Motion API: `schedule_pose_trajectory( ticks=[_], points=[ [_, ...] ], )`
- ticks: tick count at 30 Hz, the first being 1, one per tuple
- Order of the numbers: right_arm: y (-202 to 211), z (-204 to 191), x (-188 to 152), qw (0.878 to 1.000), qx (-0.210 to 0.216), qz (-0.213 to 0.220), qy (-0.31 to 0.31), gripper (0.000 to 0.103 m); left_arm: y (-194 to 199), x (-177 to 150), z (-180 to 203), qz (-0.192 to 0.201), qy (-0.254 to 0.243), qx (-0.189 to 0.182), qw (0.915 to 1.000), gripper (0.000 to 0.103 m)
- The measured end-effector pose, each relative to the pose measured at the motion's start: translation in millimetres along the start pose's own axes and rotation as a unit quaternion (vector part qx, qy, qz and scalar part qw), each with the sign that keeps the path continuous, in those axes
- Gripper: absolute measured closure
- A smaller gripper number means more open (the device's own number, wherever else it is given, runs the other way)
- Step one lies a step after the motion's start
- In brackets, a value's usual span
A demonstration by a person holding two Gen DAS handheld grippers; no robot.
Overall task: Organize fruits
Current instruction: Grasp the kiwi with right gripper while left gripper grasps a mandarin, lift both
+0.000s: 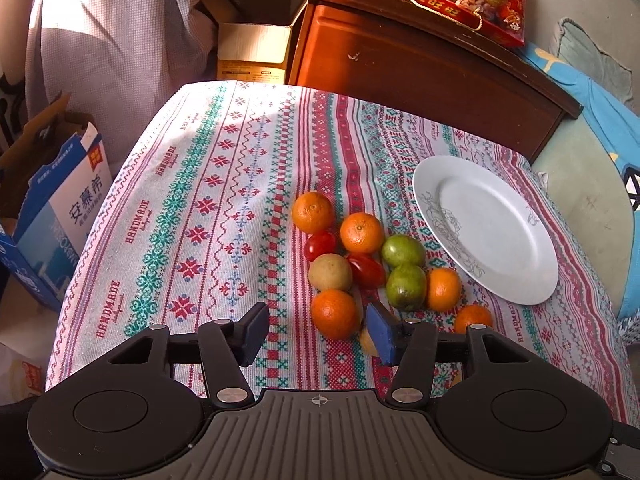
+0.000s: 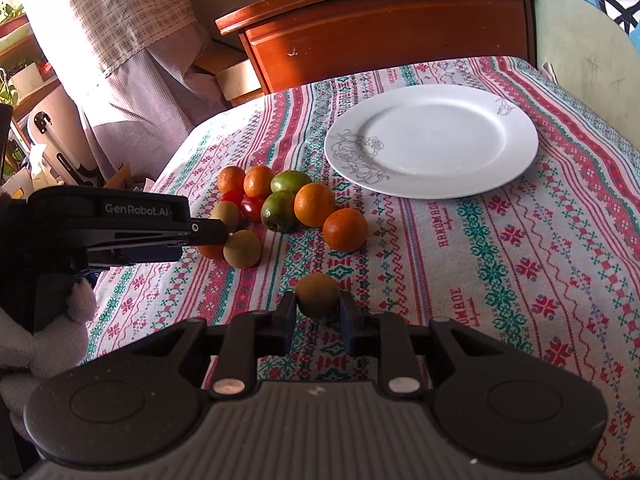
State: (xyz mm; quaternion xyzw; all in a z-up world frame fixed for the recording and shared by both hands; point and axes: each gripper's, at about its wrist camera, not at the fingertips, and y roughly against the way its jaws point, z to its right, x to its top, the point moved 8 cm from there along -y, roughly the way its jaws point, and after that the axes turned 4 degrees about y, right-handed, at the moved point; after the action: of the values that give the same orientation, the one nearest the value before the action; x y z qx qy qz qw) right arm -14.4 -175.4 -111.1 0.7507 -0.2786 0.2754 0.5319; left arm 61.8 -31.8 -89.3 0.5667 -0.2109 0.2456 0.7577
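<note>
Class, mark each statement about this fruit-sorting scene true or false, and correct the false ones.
1. The white plate has no fruit on it. True.
2. The right gripper grips a brownish-yellow fruit. True.
3. The left gripper is clamped on an orange. False: it is open and holds nothing.
4. Two green fruits lie in the pile. True.
5. The tablecloth is plain blue. False: it is patterned red, green and white.

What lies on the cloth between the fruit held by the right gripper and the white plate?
In the right wrist view, only bare patterned tablecloth lies between the brown fruit in the right gripper and the white plate; the pile sits left.
</note>
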Motion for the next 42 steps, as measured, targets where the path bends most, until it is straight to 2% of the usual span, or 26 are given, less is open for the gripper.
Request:
schedule_pose_trajectory(
  ticks=[1,3,8,15,18,27,32,42],
  points=[
    [0.0,0.0,0.0,1.0,0.0,0.0,0.0,0.08,-2.0,-0.2,0.1,-0.002,0.002,-0.001,1.0,0.059],
    [-0.4,0.0,0.4,1.0,0.0,0.0,0.0,0.08,-5.0,-0.2,-0.1,-0.004,0.01,-0.005,0.9999,0.063],
    [-1.0,-0.4,1.1,1.0,0.001,0.001,0.001,0.079,-11.7,1.7,0.0,-0.009,0.025,-0.014,0.9995,0.068],
    [-1.8,-1.1,1.1,1.0,0.0,0.002,0.002,0.079,-13.2,0.7,1.1,-0.004,0.025,-0.009,0.9996,0.069],
    [-1.9,-1.4,0.9,1.0,0.0,0.002,0.003,0.079,-12.2,-0.4,2.0,-0.004,0.025,-0.016,0.9996,0.077],
    [-3.0,-0.6,2.4,1.0,-0.002,0.003,0.002,0.08,0.0,-0.5,4.2,0.013,0.01,-0.012,0.9998,0.078],
    [-1.5,-0.9,3.3,1.0,-0.004,0.005,-0.001,0.08,14.1,2.4,9.9,0.032,-0.017,-0.006,0.9993,0.078],
    [12.5,9.3,28.4,0.999,-0.003,0.027,-0.022,0.08,29.3,6.4,26.2,0.034,-0.04,-0.028,0.9982,0.078]
  ],
)
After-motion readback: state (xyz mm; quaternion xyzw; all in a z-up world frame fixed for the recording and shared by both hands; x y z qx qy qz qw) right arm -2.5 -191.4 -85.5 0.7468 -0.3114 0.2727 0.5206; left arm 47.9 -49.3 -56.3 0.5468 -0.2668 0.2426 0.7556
